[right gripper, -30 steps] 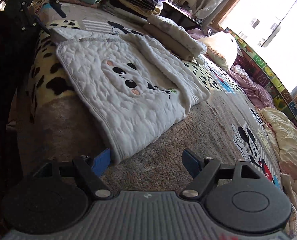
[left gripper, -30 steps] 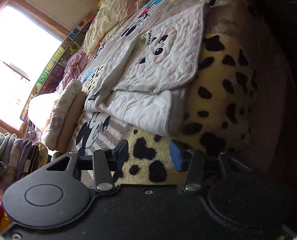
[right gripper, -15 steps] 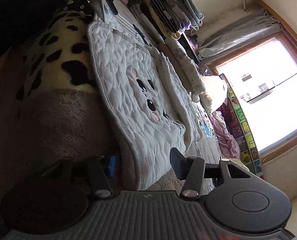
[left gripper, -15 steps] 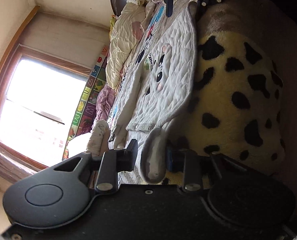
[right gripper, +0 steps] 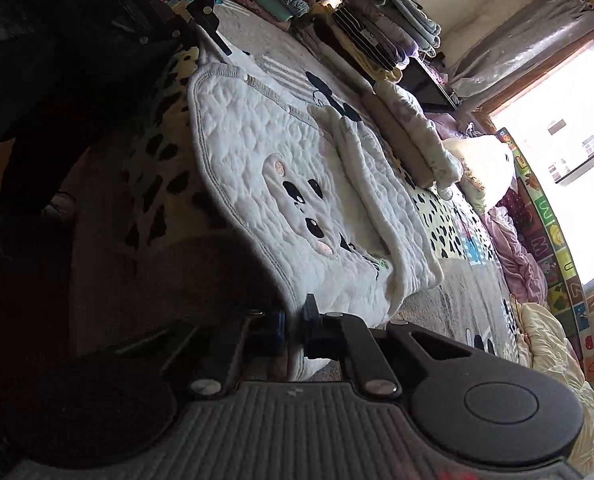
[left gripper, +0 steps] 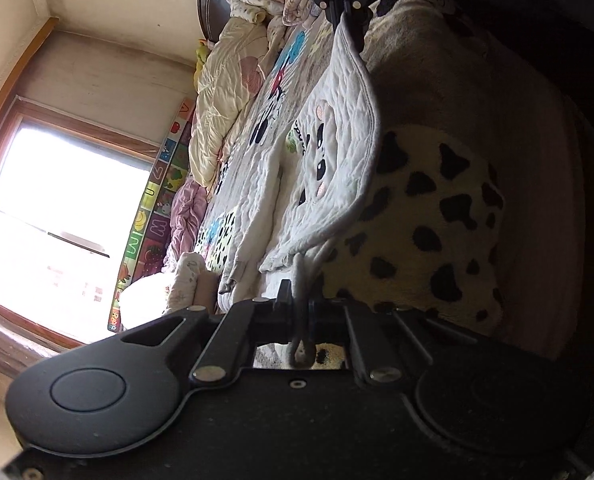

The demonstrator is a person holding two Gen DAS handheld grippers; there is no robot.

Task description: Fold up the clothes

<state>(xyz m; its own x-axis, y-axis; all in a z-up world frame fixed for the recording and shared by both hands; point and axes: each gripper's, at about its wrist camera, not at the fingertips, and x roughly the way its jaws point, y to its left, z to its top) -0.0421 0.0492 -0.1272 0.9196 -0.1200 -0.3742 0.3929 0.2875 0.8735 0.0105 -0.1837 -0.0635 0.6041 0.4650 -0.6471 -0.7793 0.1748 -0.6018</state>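
A white quilted garment (left gripper: 333, 168) (right gripper: 257, 168) with a panda face lies on the bed near its front edge, one sleeve folded across it. My left gripper (left gripper: 301, 300) is shut on the garment's grey-trimmed corner. My right gripper (right gripper: 293, 320) is shut on the opposite corner of the same near edge. That edge is lifted off the bed between the two grippers. Each wrist view shows the other gripper (left gripper: 345, 0) (right gripper: 201, 20) at the far end of the garment.
A cow-spotted blanket (left gripper: 437, 208) and a grey cartoon-print bedspread (right gripper: 469, 292) cover the bed. Folded clothes are stacked along the far side (right gripper: 381, 28). A rolled towel (right gripper: 413, 140), a cream quilt (left gripper: 221, 92) and a bright window (left gripper: 53, 208) lie beyond.
Both grippers went from open beside the garment's near edge to shut on its two corners. The edge has risen off the bed and the views have tilted.
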